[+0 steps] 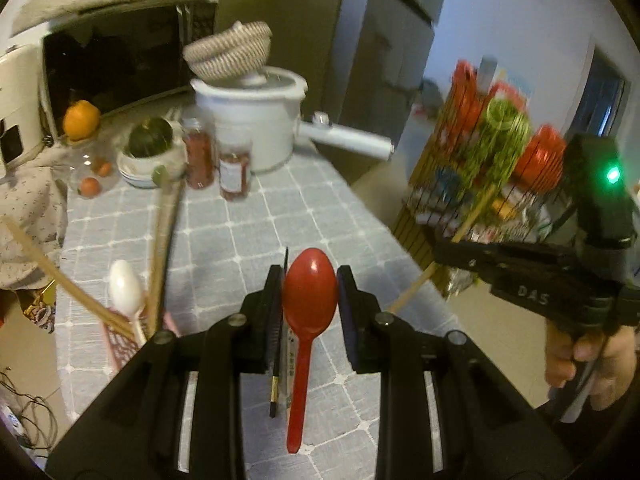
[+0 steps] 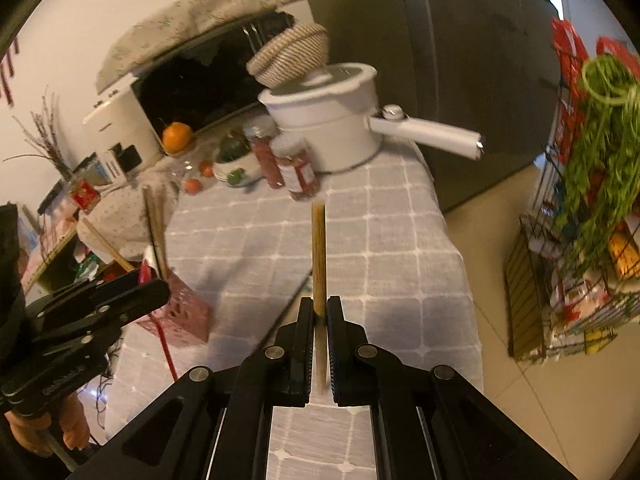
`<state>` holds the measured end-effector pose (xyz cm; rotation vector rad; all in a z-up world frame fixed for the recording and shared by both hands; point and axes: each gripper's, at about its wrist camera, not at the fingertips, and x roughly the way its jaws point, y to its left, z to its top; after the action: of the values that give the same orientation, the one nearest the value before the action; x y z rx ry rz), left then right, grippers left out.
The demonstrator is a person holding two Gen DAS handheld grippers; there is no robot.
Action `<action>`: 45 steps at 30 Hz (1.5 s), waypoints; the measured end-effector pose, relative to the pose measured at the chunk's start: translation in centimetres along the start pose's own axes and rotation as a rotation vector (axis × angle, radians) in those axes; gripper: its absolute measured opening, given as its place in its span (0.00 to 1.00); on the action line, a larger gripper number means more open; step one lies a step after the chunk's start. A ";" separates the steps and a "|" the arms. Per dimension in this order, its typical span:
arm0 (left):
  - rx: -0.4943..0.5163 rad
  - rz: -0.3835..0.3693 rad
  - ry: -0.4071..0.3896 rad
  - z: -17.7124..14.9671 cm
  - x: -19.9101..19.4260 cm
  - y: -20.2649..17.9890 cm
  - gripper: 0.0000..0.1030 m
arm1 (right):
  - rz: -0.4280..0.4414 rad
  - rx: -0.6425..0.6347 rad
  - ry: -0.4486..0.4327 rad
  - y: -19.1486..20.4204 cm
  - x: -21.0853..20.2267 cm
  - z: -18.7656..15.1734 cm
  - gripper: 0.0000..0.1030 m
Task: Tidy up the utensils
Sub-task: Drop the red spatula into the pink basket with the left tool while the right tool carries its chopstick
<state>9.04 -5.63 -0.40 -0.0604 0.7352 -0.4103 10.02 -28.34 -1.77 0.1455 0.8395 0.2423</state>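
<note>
My left gripper [image 1: 309, 284] is shut on a red plastic spoon [image 1: 308, 308], bowl forward, held above the grey checked tablecloth [image 1: 256, 236]. A dark chopstick [image 1: 279, 332] lies on the cloth under it. My right gripper [image 2: 319, 312] is shut on a wooden chopstick [image 2: 318, 256] that points forward; it also shows in the left wrist view [image 1: 436, 264]. A pink perforated utensil holder [image 2: 182, 312] stands at the left, holding wooden chopsticks [image 1: 160, 248] and a white spoon [image 1: 126, 290]. The left gripper is next to the holder in the right wrist view [image 2: 148, 292].
At the back of the table stand a white pot [image 1: 256, 120] with a woven basket [image 1: 230, 50] on it, two spice jars [image 1: 218, 164], a bowl of produce [image 1: 150, 156] and a microwave [image 1: 116, 60]. A wire rack of goods [image 2: 580, 208] stands on the floor at the right.
</note>
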 end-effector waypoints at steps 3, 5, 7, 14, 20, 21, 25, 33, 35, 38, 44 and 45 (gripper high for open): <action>-0.054 0.008 -0.072 -0.7 -1.9 1.6 0.28 | 0.014 -0.019 -0.025 1.2 -0.7 0.4 0.06; -0.053 0.020 -0.099 -0.6 -2.7 2.1 0.28 | 0.028 -0.030 -0.034 2.0 -0.9 0.6 0.06; -0.064 0.030 -0.156 -0.3 -4.0 2.8 0.28 | 0.035 -0.042 -0.039 2.8 -1.1 0.7 0.06; -0.145 0.069 -0.340 0.3 -7.8 5.6 0.28 | 0.064 -0.079 -0.034 5.1 -0.7 0.8 0.06; -0.194 0.147 -0.440 0.3 -8.9 7.6 0.28 | 0.093 -0.107 -0.031 6.9 -0.5 0.9 0.06; -0.206 0.165 -0.452 0.1 -8.8 7.9 0.28 | 0.097 -0.108 -0.030 7.1 -0.5 0.9 0.06; -0.236 0.226 -0.507 -0.5 -8.3 9.0 0.28 | 0.108 -0.113 -0.023 7.9 -0.1 0.9 0.06; -0.203 0.316 -0.534 -0.8 -5.6 9.9 0.28 | 0.120 -0.124 -0.019 9.4 0.3 0.8 0.06; -0.216 0.310 -0.511 -0.9 -4.8 10.4 0.28 | 0.122 -0.125 -0.021 9.6 0.3 0.9 0.06; -0.229 0.319 -0.471 -1.2 -3.8 10.9 0.28 | 0.124 -0.123 -0.027 9.6 0.2 1.1 0.06; -0.329 0.334 -0.400 -2.3 -2.2 12.9 0.28 | 0.135 -0.115 -0.034 9.7 0.1 1.4 0.06; -0.346 0.331 -0.388 -2.4 -2.0 13.1 0.28 | 0.136 -0.115 -0.034 9.7 0.1 1.4 0.06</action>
<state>10.60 7.43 -3.47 -0.3303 0.4135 0.0514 9.65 -19.02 1.26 0.0984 0.7802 0.4137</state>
